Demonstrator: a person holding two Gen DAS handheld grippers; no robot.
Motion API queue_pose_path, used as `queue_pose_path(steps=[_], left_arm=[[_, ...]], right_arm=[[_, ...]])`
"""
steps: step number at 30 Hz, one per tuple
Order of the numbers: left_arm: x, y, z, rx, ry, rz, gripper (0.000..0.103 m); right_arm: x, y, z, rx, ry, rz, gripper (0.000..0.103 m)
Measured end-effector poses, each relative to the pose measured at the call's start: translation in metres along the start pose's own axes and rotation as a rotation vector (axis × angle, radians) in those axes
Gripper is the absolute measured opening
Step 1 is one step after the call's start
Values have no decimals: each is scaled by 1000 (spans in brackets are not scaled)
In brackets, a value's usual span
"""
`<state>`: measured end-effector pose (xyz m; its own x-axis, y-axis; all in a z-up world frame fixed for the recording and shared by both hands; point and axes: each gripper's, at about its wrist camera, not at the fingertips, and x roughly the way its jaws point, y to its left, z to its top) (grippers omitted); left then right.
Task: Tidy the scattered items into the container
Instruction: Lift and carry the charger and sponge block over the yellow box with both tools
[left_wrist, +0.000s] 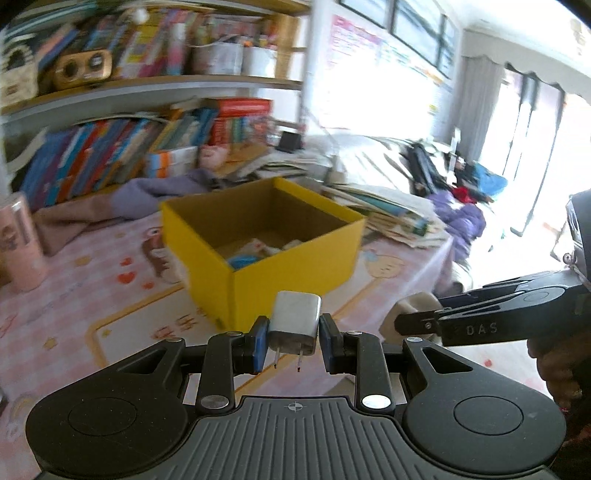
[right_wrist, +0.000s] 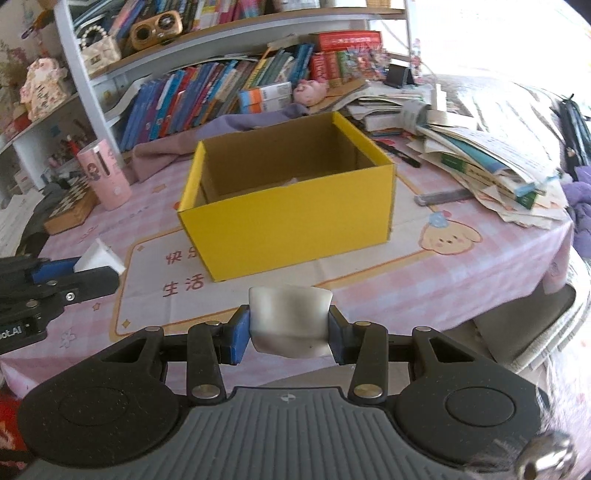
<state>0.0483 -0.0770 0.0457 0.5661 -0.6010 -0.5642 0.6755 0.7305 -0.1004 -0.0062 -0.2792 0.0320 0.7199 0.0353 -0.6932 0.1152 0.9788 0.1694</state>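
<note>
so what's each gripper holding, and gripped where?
Left gripper: white plug adapter, clamped across its side faces, prongs pointing back toward the camera. Right gripper: white curved piece, clamped at its two side edges.

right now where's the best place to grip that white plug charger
On the flat side faces of the white charger, as the left tongs already do: pads on opposite flat sides, clear of the two prongs pointing back toward the camera.

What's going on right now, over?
Left gripper shut on white charger plug. Right gripper shut on white block. Yellow box ahead, open, path clear.
</note>
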Motion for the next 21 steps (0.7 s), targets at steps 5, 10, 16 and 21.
queue_pose_path(steps=[5,10,16,21], left_arm=[[11,-18,9,70,-9,-65,27],[19,-25,17,96,-25,-100,27],[29,-22,32,88,-60,-112,27],[38,-16,46,73,-85,-106,27]], right_arm=[[-9,-17,-4,61,-23,-46,40],[-14,-29,-3,91,-38,-85,40],[-11,-38,8,96,-55,-103,40],[-6,-48,29,95,-94,-101,39]])
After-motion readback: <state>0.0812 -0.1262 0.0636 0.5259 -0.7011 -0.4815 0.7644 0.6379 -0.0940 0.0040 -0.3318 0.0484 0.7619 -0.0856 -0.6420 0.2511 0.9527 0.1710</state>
